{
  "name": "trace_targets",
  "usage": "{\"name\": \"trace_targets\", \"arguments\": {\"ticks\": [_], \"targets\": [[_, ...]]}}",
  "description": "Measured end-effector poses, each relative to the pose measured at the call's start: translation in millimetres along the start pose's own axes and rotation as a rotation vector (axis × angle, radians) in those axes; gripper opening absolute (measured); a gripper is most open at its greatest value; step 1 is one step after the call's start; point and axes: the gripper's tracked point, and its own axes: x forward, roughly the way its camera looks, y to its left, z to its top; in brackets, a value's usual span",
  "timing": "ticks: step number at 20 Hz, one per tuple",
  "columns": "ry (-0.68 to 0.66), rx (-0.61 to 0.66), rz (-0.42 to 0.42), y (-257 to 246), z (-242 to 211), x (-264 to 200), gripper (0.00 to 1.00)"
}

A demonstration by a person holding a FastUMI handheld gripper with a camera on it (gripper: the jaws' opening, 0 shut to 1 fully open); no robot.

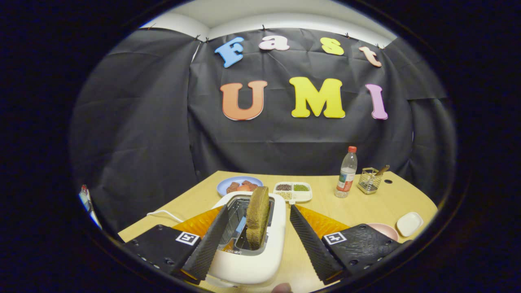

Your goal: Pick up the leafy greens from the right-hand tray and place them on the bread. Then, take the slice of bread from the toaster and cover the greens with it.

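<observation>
tool spread over the toaster

the tool (257, 240) hangs low in the frame, its ribbed fingers (209, 244) spread wide to either side of the white toaster (252, 264) on the counter (358, 207). a brown bread slice (258, 217) stands upright in the slot, between the fingers, touching neither. beyond, mid-frame: a blue plate (228, 185) and a divided white dish (293, 191).

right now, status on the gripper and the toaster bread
Gripper open, fingers either side of the toaster. Bread slice upright in the slot, between the fingers, not gripped. Nothing between the fingers and the slice.
</observation>
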Motion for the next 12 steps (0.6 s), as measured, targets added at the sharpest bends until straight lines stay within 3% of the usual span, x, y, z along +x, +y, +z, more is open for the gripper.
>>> {"name": "trace_targets", "arguments": {"ticks": [2, 6, 8, 9, 12], "targets": [[0.024, 0.021, 0.000, 3, -2, 13, 0.86], [0.064, 0.071, -0.020, 0, -5, 25, 0.59], [0.074, 0.072, -0.029, -2, -4, 30, 0.27], [0.082, 0.086, -0.022, -1, -3, 31, 0.17], [0.079, 0.112, -0.009, -2, 4, 25, 0.12]]}}
